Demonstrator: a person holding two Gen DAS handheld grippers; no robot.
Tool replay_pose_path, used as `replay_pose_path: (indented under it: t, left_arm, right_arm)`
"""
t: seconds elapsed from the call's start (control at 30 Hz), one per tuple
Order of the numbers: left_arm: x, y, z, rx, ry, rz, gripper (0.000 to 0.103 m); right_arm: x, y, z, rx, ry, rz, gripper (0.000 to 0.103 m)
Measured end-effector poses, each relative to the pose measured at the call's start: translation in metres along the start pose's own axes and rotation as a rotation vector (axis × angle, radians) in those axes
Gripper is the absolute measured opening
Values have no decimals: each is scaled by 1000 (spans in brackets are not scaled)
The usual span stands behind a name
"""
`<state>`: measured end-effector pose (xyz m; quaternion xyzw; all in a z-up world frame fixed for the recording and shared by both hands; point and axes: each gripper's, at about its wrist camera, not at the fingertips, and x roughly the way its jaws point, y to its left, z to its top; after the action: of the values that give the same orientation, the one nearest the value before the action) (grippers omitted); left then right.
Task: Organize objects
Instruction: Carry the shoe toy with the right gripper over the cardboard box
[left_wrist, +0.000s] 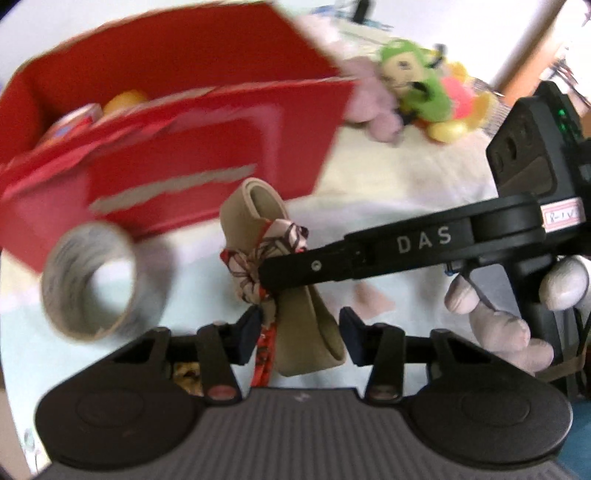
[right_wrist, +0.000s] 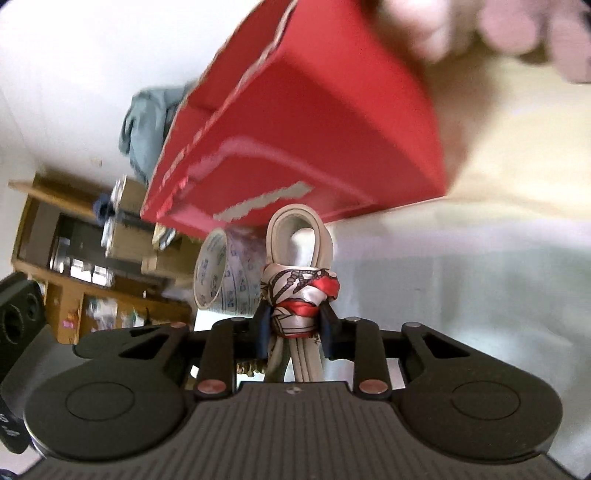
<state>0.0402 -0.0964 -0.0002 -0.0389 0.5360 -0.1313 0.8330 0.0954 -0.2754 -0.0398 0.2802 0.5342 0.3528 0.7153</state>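
The step in hand looked like carrying the folded beige belt (left_wrist: 258, 218), tied at its middle with a red-and-white patterned scarf (left_wrist: 255, 266), to the red box (left_wrist: 207, 147) just behind it. The right gripper (right_wrist: 293, 332) was clamped on the scarf knot (right_wrist: 299, 291), its pads pressed against both sides. The left gripper (left_wrist: 295, 336) stood partly open, its pads either side of the belt's lower loop and apparently not touching it, so it held nothing. To do this well, the right grip should stay on the knot, where the bundle is thickest, and the bundle probably needs lifting clear of the box's near wall before release; the left could steady the free end. The belt's long axis ran away from both cameras, one folded loop pointing toward the box, the other back toward the left gripper. A roll of tape (left_wrist: 88, 280) stood close to the left of the bundle, so a swing could knock it.
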Motion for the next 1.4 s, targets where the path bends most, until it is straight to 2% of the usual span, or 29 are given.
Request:
replay_pose_path:
  t: [0.17, 0.33, 0.53, 0.67, 0.83, 0.97, 1.2, 1.4]
  left_arm:
    - [-7, -36, 19, 166, -34, -77, 48]
    - [-26, -60, 42, 306, -109, -150, 48]
    - [-63, -67, 73, 397, -251, -179, 48]
    - [-87, -49, 97, 400, -337, -168, 48]
    - [-105, -9, 121, 366, -397, -122, 47]
    - [-99, 27, 139, 311, -382, -115, 47]
    - [-51, 88, 152, 204, -239, -126, 48]
    - [-7, 104, 159, 174, -107, -117, 49]
  right_arm:
    - [-46, -4, -2, 53, -120, -30, 28]
    - [-93, 8, -3, 59, -274, -59, 28]
    - [-121, 45, 17, -46, -425, -78, 28]
    - [-122, 77, 46, -160, -469, -80, 28]
    - [-97, 106, 86, -250, -462, -83, 28]
    - [-60, 123, 113, -289, -411, -123, 27]
    - [16, 117, 143, -267, -243, -253, 27]
    - [62, 98, 150, -228, -125, -353, 27]
